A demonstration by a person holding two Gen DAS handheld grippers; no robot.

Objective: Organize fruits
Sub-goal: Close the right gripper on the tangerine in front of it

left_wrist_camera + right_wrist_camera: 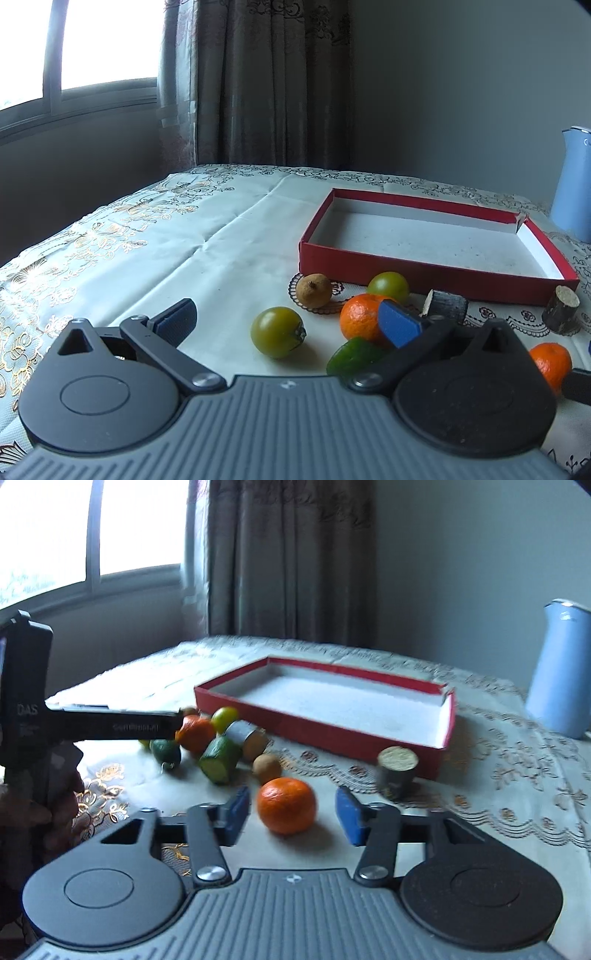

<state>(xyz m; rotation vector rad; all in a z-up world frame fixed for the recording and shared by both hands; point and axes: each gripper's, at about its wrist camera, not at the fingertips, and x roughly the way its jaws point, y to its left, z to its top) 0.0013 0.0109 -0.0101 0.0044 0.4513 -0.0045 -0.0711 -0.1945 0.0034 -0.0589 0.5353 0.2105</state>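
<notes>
Fruits lie on a cream embroidered tablecloth in front of a shallow red box (424,273) with nothing in it. My left gripper (288,317) stands wide open, with a green tomato (279,332) on the cloth between its fingers, untouched. Past its right pad lie a mandarin (360,319), a second green tomato (388,286), a brown fruit (314,290) and a green piece (354,356). My right gripper (291,808) is open around another mandarin (287,805); a gap shows at each blue pad. The red box (321,727) sits beyond it.
Two short log pieces (445,304) (561,308) lie before the box. A blue jug (561,672) stands at the far right. The left gripper's body (110,725) reaches in from the left above a green cucumber chunk (221,758) and a small brown fruit (267,766).
</notes>
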